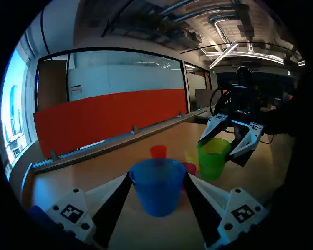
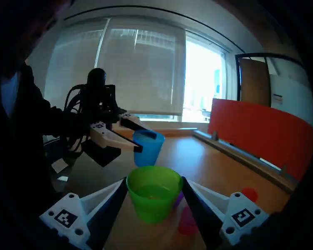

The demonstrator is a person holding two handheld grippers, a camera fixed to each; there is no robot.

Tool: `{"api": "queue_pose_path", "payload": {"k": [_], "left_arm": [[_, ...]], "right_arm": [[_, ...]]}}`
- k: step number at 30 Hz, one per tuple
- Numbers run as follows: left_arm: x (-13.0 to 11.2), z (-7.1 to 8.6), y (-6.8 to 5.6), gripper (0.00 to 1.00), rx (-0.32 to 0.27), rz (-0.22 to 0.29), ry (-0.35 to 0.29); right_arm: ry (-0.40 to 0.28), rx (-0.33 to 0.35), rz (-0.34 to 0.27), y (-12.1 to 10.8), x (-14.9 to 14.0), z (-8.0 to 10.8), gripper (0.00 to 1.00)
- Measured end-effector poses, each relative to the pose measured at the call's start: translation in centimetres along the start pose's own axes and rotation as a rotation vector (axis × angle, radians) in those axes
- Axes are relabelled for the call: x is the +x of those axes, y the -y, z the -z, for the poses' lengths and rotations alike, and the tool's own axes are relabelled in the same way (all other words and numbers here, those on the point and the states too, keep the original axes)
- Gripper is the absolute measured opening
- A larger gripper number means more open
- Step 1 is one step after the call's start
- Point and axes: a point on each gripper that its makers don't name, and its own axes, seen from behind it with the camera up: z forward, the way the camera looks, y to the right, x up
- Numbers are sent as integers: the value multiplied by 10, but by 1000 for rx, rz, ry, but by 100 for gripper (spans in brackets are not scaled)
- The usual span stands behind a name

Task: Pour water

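1. In the left gripper view, the left hand-held gripper (image 1: 157, 177) is partly closed, with one finger pressed on each side of the blue cup (image 1: 158, 191). The cup stands upright between the fingertips, left of the green cup (image 1: 210, 164) and nearer the camera.
2. A red cup (image 1: 158, 151) shows just over the blue cup's rim. It stands on the wooden surface (image 1: 110, 175), left of the green cup and farther back.
3. A pink cup (image 1: 190, 168) and a yellow cup (image 1: 192, 156) stand just left of the green cup, between it and the blue cup.
4. The right hand-held gripper (image 1: 213, 151) reaches in from the right. Its fingers are closed partway onto the green cup, one on each side, and the cup is upright.
5. In the right gripper view, the left hand-held gripper (image 2: 149, 142) is left of the green cup (image 2: 154, 204) and beyond it. It clamps the blue cup (image 2: 146, 156) near the rim.
6. The right hand-held gripper (image 2: 154, 183) has the green cup centred between its fingers, which touch both sides. A level of liquid (image 2: 154, 191) shows inside the cup.
7. The pink cup (image 2: 185, 223) lies just right of the green cup, and the red cup (image 2: 250, 193) sits farther right.
8. I cannot tell whether either held cup touches the surface (image 2: 206, 166).
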Motion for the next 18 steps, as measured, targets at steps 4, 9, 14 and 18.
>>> {"api": "queue_pose_path", "payload": {"k": [4, 9, 14, 18], "left_arm": [[-6, 0, -1, 87, -4, 6, 8], [-15, 0, -3, 87, -13, 20, 21], [-24, -2, -5, 87, -21, 32, 38], [-35, -5, -7, 87, -27, 40, 56]], "right_arm": [[12, -1, 0, 0, -5, 2, 94], [30, -8, -3, -2, -13, 5, 94], [41, -12, -11, -4, -19, 6, 94], [54, -15, -19, -5, -26, 7, 94]]}}
